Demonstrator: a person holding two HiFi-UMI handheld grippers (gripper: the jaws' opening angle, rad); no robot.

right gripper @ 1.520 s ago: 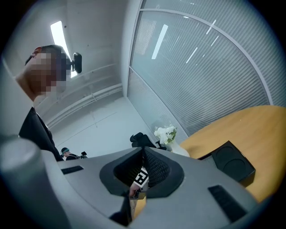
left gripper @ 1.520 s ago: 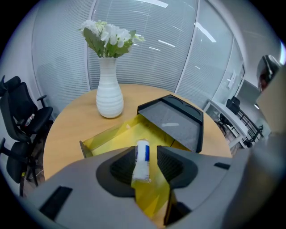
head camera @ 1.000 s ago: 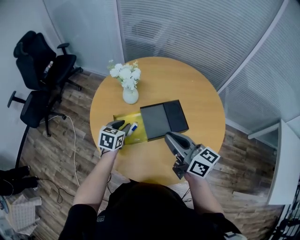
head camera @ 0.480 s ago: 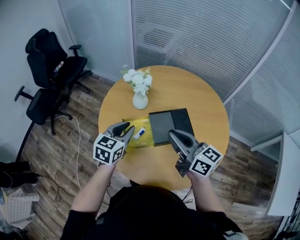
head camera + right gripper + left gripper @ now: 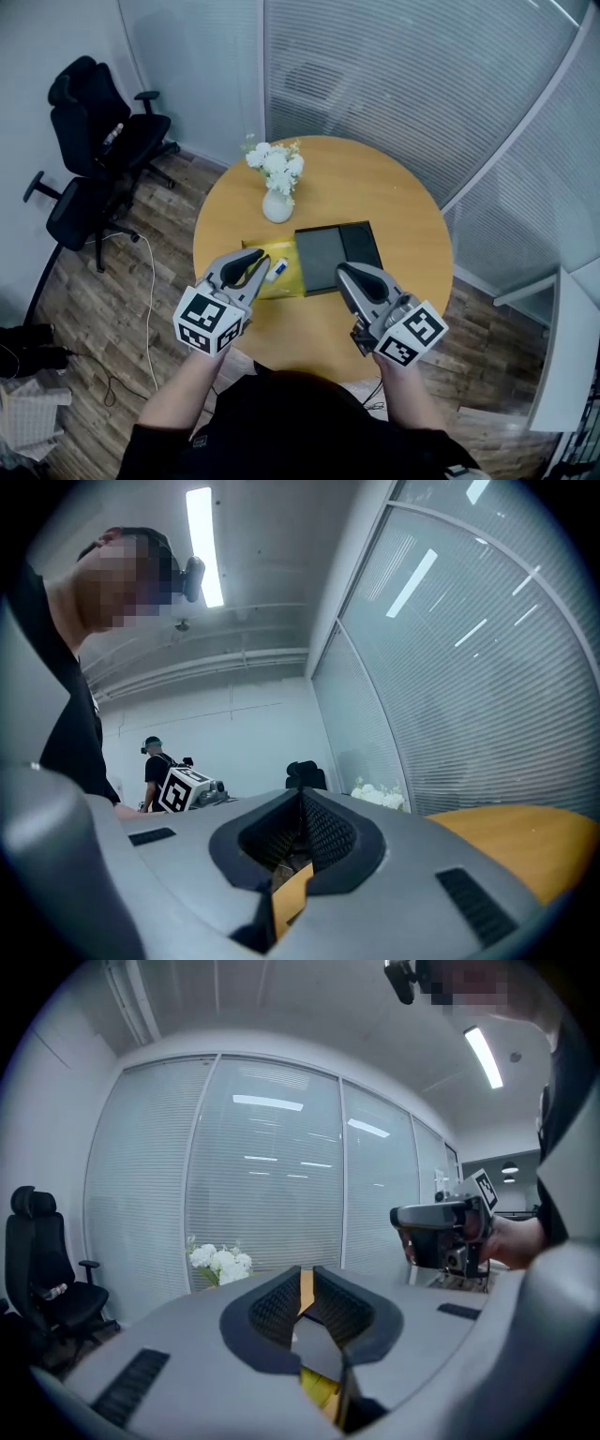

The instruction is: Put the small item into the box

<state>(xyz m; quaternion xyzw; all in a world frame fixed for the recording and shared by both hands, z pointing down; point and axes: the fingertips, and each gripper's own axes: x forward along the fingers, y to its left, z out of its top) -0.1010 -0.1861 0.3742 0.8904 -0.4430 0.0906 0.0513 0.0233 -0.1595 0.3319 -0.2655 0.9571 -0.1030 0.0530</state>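
Observation:
The small white-and-blue item [image 5: 277, 269] lies on a yellow pouch [image 5: 287, 286] on the round wooden table [image 5: 375, 187]. Right of the pouch sits the flat black box [image 5: 336, 253]. My left gripper [image 5: 255, 259] hangs above the pouch's near left part, clear of the item. Its jaws have just been closing; a thin slit remains in the left gripper view [image 5: 307, 1283], with nothing between them. My right gripper [image 5: 345, 273] hovers over the box's near edge, jaws together and empty [image 5: 302, 803]. Both grippers point about level.
A white vase of white flowers [image 5: 277, 183] stands on the table behind the pouch, also visible in the left gripper view [image 5: 217, 1262]. Two black office chairs [image 5: 94, 122] stand to the far left on the wood floor. Blinds-covered glass walls curve round the back and right.
Both grippers have risen toward the head camera, the left one much more, lifting away from the pouch. The left jaws have narrowed. The small item stays on the pouch.

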